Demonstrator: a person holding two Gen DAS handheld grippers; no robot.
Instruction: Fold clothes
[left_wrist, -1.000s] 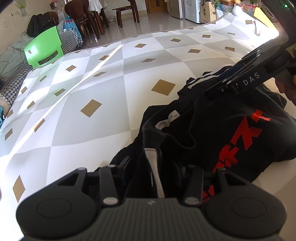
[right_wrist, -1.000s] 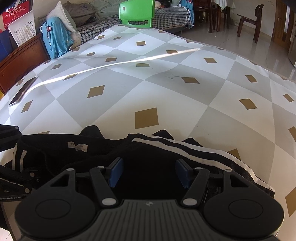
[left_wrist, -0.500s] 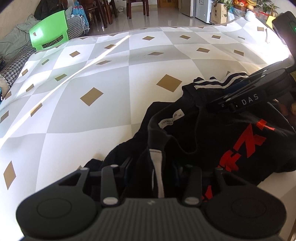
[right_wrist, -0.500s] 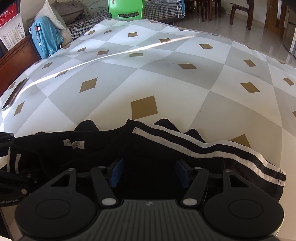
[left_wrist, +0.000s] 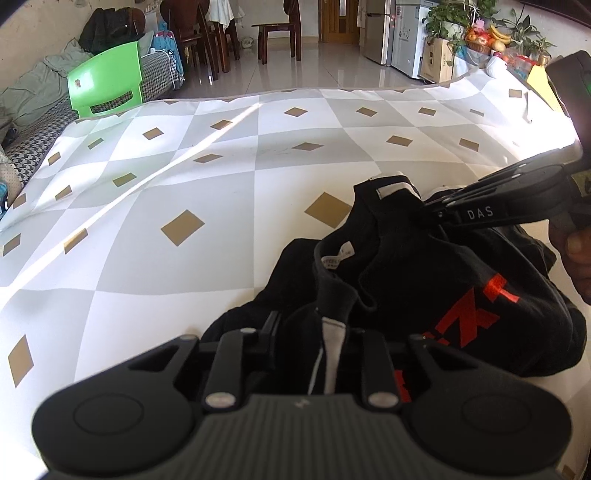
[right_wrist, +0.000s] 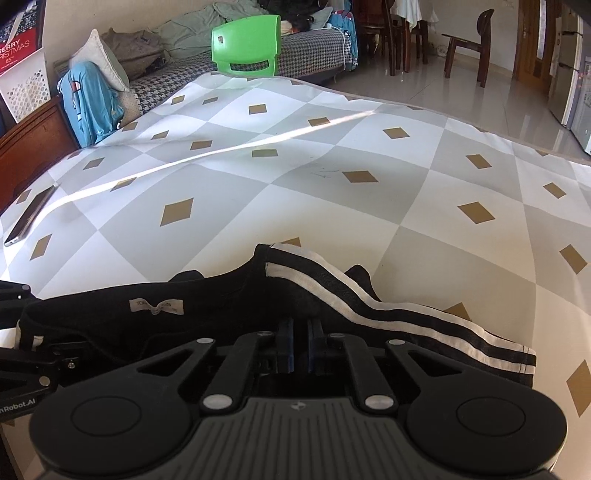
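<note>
Pinching black shirt (left_wrist: 424, 280) near table edge (left_wrist: 280, 92)

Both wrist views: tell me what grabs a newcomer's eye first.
A crumpled black garment with red lettering and white-striped sleeve lies at the near edge of a white-and-grey diamond-patterned cloth. Both claws are shut on it: the left claw at its striped edge, the right claw at the sleeve. A bright green plastic chair stands beyond.

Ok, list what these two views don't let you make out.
- Left wrist view: left gripper pads, buried in the black garment.
- Left wrist view: red print, partly folded under and cut by the gripper body.
- Right wrist view: neck label text, too small.
- Right wrist view: phone screen, too oblique.
</note>
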